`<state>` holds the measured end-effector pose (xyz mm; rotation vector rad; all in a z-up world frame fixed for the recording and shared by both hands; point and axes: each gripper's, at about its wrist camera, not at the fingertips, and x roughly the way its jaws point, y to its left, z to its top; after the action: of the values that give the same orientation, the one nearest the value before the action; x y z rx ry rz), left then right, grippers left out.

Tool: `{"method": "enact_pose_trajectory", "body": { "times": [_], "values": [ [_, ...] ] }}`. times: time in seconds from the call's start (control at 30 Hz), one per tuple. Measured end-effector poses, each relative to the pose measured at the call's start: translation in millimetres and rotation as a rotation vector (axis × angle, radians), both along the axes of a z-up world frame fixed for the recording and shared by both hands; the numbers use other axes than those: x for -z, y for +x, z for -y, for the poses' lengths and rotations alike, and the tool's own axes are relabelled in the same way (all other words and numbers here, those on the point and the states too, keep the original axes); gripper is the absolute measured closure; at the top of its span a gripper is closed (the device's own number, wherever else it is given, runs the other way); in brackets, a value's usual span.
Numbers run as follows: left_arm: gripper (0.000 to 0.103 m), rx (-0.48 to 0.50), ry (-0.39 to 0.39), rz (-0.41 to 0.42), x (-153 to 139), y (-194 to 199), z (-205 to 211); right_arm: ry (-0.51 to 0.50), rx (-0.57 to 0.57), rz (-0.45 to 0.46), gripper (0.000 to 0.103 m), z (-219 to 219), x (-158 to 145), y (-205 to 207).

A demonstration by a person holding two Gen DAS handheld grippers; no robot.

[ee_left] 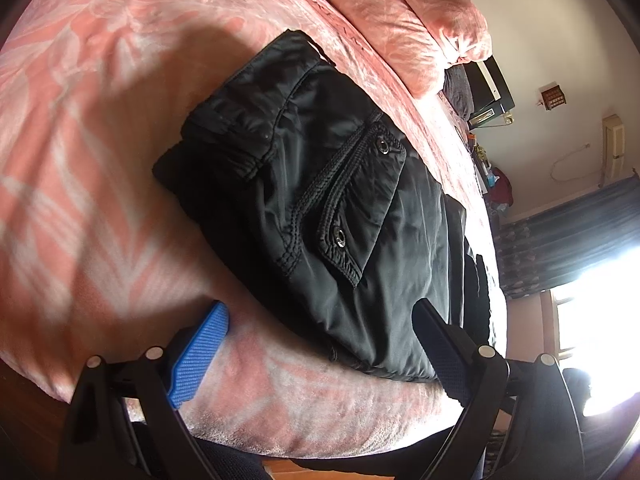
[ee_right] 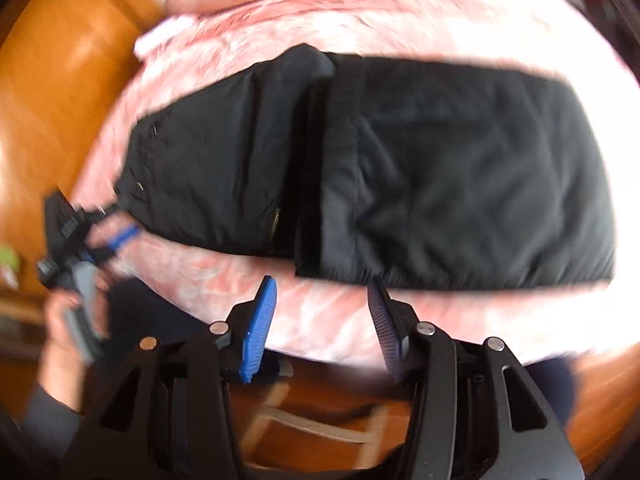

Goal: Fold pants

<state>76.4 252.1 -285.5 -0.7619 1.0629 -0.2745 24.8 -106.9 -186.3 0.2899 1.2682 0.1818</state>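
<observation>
Black pants [ee_left: 328, 208] lie folded lengthwise on a pink patterned bed cover [ee_left: 100, 120], a snap-flap pocket facing up. My left gripper [ee_left: 320, 332] is open, its fingers astride the pants' near edge, holding nothing. In the blurred right wrist view the pants [ee_right: 440, 168] stretch across the bed in a long band. My right gripper [ee_right: 324, 312] is open just short of their near edge, empty. The left gripper [ee_right: 116, 236] shows there at the pants' left end, held by a hand.
A pink quilt or pillow [ee_left: 404, 16] lies at the far end of the bed. Beyond are a wall, dark curtain [ee_left: 568, 236] and bright window. Orange wooden floor [ee_right: 60, 80] surrounds the bed; its edge is close below both grippers.
</observation>
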Motion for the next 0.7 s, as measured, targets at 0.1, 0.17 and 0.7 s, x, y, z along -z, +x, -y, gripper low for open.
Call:
{"method": "enact_pose_trajectory", "body": {
  "times": [0.1,0.17,0.7],
  "values": [
    [0.009,0.005,0.0,-0.001,0,0,1,0.262,0.195,-0.097,0.054,23,33,-6],
    [0.009,0.008,0.002,-0.001,0,0,1,0.454,0.319,-0.084,0.054,42,48,-10],
    [0.009,0.006,0.011,-0.004,0,2,5,0.452,0.429,0.036,0.088,63,37,15]
  ]
}}
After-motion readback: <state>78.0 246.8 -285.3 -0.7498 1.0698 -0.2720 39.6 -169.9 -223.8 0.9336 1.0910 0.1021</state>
